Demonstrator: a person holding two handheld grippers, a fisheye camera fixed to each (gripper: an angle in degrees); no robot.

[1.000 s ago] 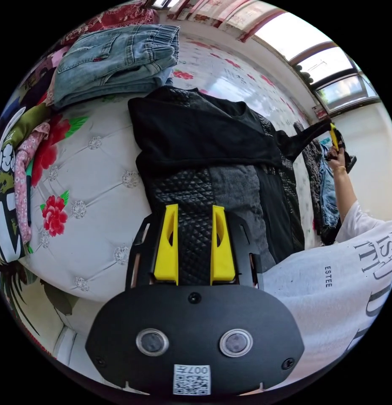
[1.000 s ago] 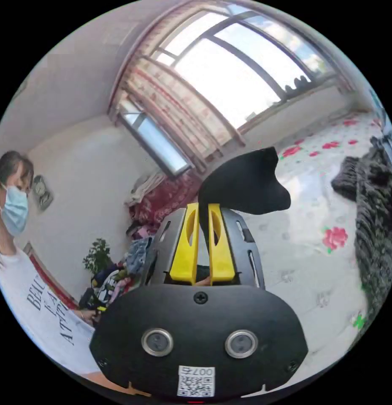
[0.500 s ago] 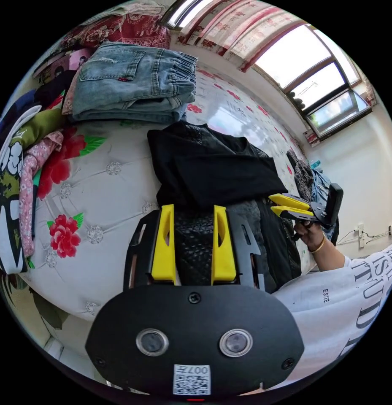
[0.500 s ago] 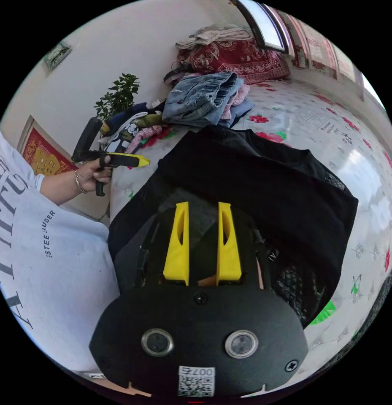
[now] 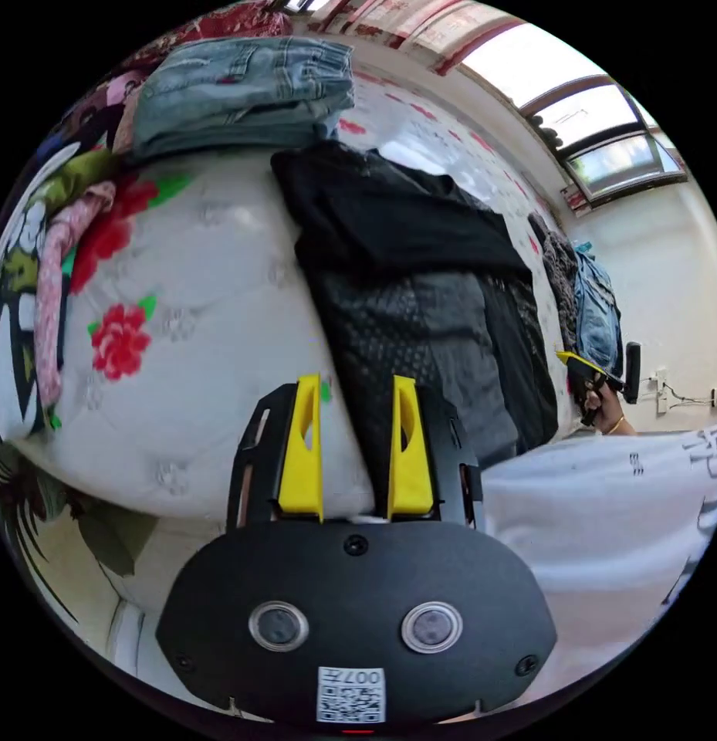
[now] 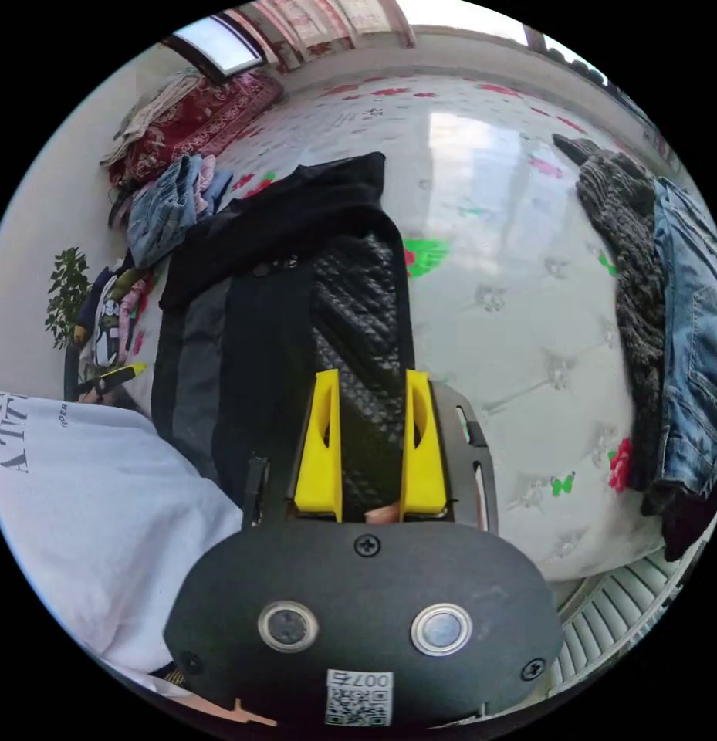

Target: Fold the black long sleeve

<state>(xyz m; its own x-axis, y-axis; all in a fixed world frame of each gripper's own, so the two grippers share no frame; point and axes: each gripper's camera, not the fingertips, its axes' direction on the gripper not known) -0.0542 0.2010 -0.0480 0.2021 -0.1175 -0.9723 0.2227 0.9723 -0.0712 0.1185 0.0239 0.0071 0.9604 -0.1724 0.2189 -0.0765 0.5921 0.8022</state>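
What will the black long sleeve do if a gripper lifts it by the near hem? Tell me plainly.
The black long sleeve would probably sag: its folded-over upper part lies in soft creases. The quilted panel looks thicker, so that side may hang heavier and bend less. On the glossy bed cover it might slide rather than stay put when tugged.

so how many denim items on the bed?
2: folded jeans on the pile beyond the black long sleeve; a denim piece beside the knit. More may be hidden.
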